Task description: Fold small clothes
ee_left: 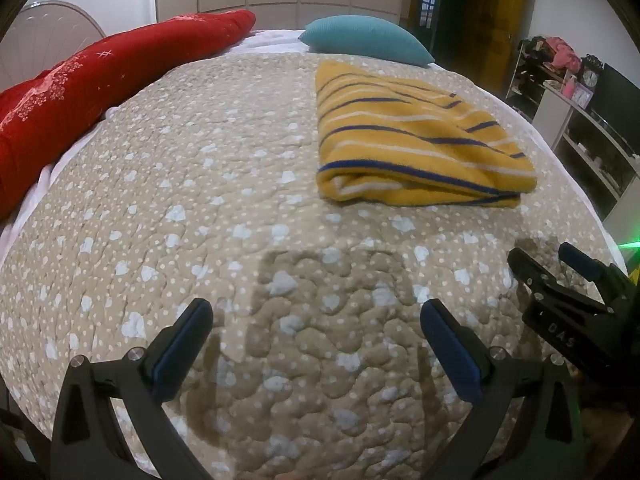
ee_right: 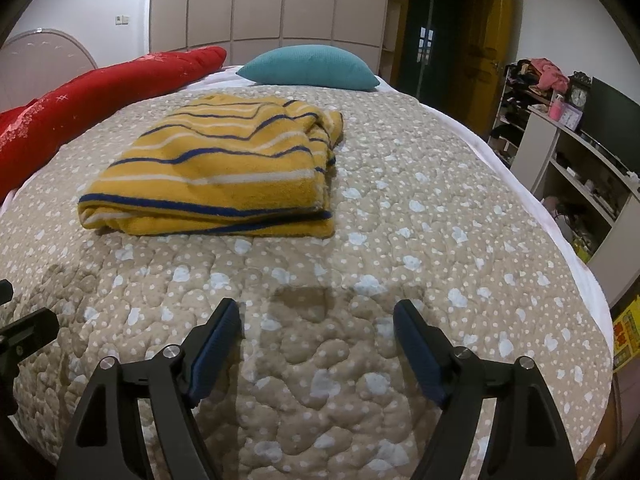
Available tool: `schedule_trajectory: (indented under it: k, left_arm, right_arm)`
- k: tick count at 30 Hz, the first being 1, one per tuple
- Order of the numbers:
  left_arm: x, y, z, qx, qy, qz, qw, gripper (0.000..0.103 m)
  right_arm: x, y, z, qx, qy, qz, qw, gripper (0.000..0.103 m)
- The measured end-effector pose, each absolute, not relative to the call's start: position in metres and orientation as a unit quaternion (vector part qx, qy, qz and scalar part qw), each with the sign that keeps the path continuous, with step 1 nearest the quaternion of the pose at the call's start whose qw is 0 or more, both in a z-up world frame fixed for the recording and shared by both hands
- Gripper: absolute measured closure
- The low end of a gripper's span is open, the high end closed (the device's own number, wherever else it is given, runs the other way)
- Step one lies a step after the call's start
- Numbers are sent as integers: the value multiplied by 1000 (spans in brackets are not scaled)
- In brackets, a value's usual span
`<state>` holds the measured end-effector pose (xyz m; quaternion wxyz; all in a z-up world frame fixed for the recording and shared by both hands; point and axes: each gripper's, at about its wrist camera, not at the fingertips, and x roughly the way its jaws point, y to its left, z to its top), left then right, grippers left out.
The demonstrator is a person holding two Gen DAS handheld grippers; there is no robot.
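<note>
Both tongs hover spread wide over the bed's quilt (ee_left: 168,216), gripping nothing: the left tongs (ee_left: 316,320) and, just to their right, the right tongs (ee_right: 318,320), whose black body reads "DAS". Ahead of them lies the folded yellow striped garment (ee_right: 216,176), apart from both, off to the front-right of the left tongs and front-left of the right. Beyond it sit a teal pillow (ee_right: 308,66) and a red bolster (ee_left: 100,80).
</note>
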<state>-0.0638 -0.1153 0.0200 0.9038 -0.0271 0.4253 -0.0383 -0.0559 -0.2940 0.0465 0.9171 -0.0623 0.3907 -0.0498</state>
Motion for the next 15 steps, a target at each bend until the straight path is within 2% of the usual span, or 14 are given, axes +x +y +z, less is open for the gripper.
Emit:
schedule_trajectory:
  k: [15]
  left_arm:
    - [-85, -111, 36, -42, 400, -45, 915, 0]
  right_arm:
    - [-68, -275, 56, -81, 382, -44, 920, 19]
